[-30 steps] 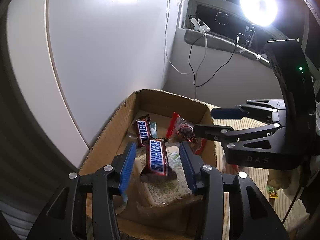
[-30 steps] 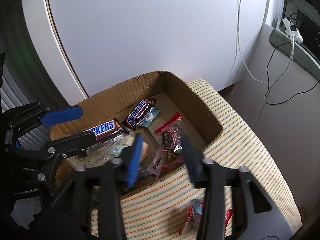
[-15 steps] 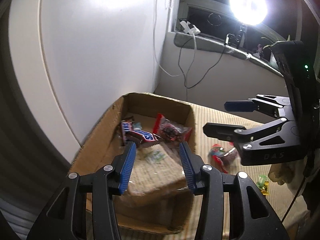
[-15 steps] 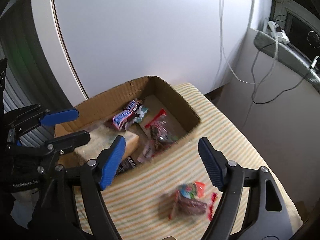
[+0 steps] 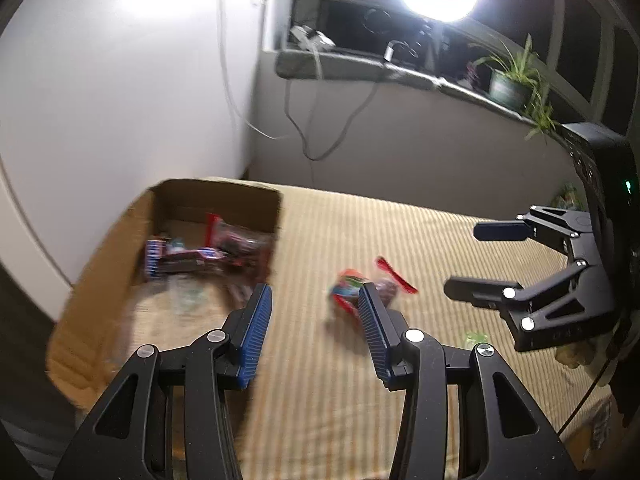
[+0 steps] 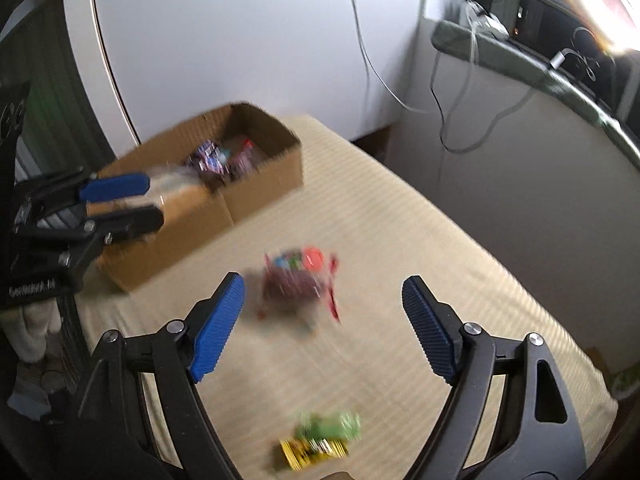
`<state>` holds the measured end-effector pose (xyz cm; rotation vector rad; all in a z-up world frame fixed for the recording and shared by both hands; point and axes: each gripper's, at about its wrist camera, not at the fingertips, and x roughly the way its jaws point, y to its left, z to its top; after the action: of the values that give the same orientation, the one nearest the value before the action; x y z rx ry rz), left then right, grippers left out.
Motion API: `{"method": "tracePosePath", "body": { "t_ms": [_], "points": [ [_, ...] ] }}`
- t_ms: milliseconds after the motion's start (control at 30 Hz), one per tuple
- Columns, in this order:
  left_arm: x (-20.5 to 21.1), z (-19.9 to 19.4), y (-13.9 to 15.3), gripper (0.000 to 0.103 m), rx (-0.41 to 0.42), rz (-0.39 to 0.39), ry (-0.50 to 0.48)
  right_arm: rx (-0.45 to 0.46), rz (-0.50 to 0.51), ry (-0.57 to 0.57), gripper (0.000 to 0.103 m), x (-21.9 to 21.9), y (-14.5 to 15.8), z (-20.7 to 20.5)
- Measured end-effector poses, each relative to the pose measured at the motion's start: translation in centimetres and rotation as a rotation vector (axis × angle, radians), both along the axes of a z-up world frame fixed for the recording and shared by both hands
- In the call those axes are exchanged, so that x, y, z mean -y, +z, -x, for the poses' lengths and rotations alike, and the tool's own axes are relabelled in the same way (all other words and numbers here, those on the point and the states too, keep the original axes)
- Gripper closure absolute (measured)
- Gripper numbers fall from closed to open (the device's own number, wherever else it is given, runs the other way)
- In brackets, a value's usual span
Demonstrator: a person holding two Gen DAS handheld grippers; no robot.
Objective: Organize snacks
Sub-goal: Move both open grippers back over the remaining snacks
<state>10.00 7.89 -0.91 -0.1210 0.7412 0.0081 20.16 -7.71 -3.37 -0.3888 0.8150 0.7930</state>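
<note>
Now that both have left the cardboard box [image 6: 208,204], left claw [image 5: 314,330] and right claw [image 6: 322,322] stay spread.

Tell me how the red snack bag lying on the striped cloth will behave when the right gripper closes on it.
The red snack bag looks like thin crinkled film, so it will probably crumple and flop rather than stay stiff. Its lumpy dark contents may shift. It seems light and lies flat on the striped cloth, so rolling is unlikely. The right hand-held gripper is open wide.
</note>
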Motion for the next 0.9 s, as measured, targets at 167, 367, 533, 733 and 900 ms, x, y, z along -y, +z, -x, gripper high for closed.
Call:
{"method": "tracePosePath", "body": {
  "t_ms": [167,367,533,733,900],
  "points": [
    [2.5,-1.3,-1.3,0.059,-0.039,-0.002,-0.051,-0.039,0.029,-0.014,0.020,3.0,-2.2,0.7],
    [3.8,-2.7,-2.8,0.059,-0.083,-0.006,-0.082,-0.099,0.072,-0.025,0.020,5.0,-4.7,1.8],
    [4.5,-4.1,-3.5,0.059,-0.110,-0.013,-0.104,-0.184,0.046,-0.008,0.020,5.9,-5.8,2.8],
    [4.6,-6.3,-4.6,0.059,-0.139,0.029,-0.116,-0.275,0.028,0.002,0.041,6.0,-6.7,2.9],
    [4.8,-7.4,-5.4,0.059,-0.153,0.028,-0.120,-0.317,0.039,-0.002,0.048,5.1,-7.8,2.4]
  ]
}}
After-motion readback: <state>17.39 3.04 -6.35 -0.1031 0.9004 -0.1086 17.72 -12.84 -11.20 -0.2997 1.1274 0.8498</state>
